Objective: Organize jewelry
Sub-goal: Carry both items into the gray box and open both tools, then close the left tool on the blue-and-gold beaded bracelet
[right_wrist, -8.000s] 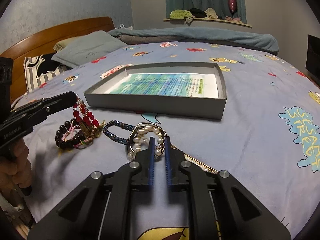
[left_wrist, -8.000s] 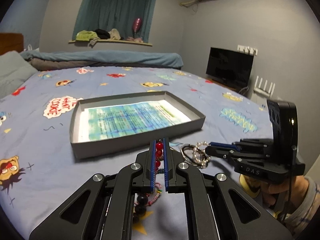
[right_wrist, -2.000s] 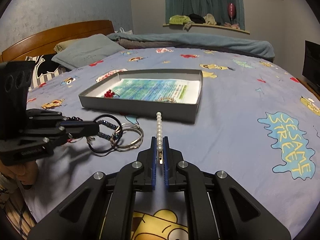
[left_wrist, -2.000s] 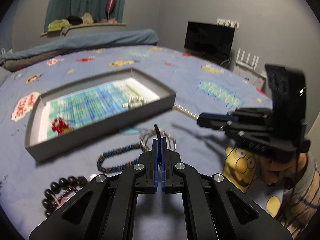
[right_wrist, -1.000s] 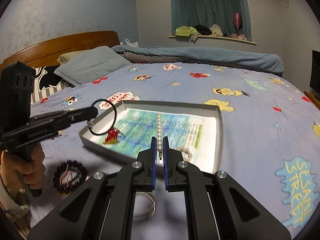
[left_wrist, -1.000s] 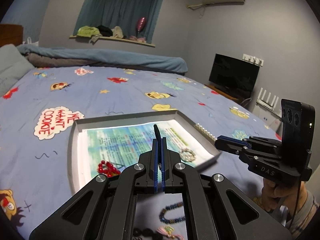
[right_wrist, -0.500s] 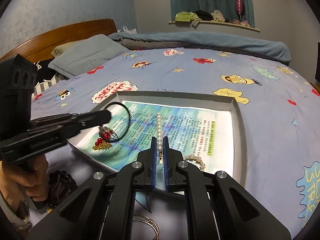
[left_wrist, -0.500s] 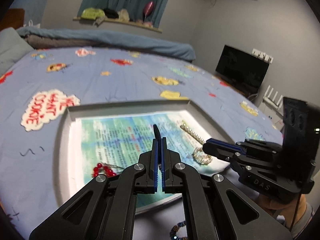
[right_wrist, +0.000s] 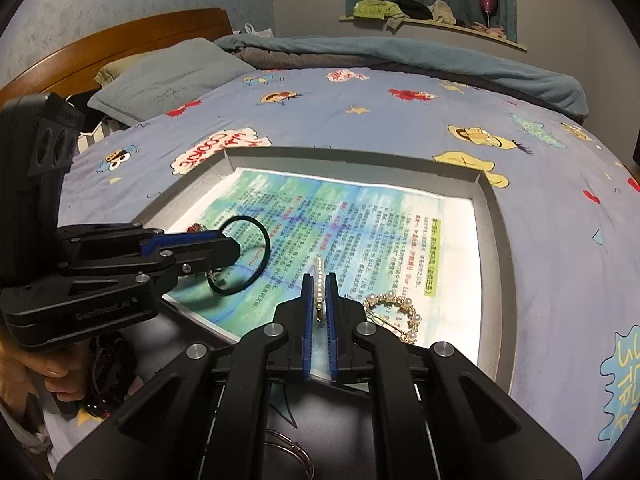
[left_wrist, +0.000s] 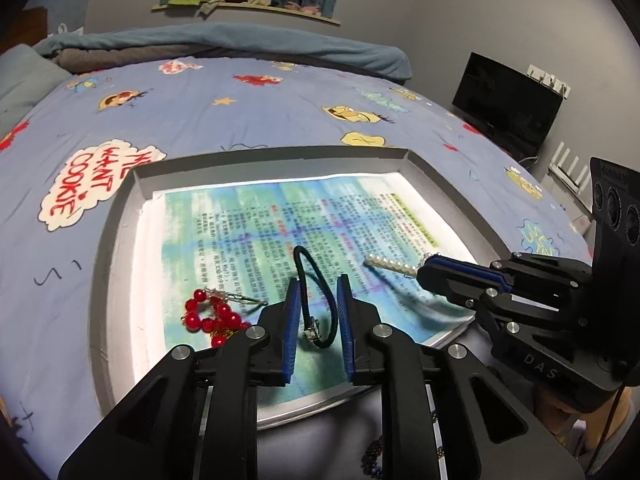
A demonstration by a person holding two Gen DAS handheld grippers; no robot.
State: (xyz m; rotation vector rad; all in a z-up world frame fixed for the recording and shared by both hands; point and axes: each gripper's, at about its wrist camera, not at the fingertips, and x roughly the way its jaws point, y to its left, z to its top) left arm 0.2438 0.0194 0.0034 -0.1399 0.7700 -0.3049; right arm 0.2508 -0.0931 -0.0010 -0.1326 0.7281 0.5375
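Tilted down over the gray tray [left_wrist: 120,216], the left gripper [left_wrist: 318,312] is opening its jaws around a black cord bracelet [left_wrist: 316,300] with the pads off it, while the right gripper [right_wrist: 319,312] clamps a pearl strand [right_wrist: 319,280] above the tray's printed paper [right_wrist: 360,240], beside red beads [left_wrist: 208,316] and a pearl bracelet [right_wrist: 396,312].

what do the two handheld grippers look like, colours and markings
Both are matte black, angular linkage frames with silver pivot screws and blue ribbed pads lining the fingers. The left gripper has pale lettering on its body side. The right gripper shows "DAS" on its body, round lens-like openings on its upright block and a thin cable.
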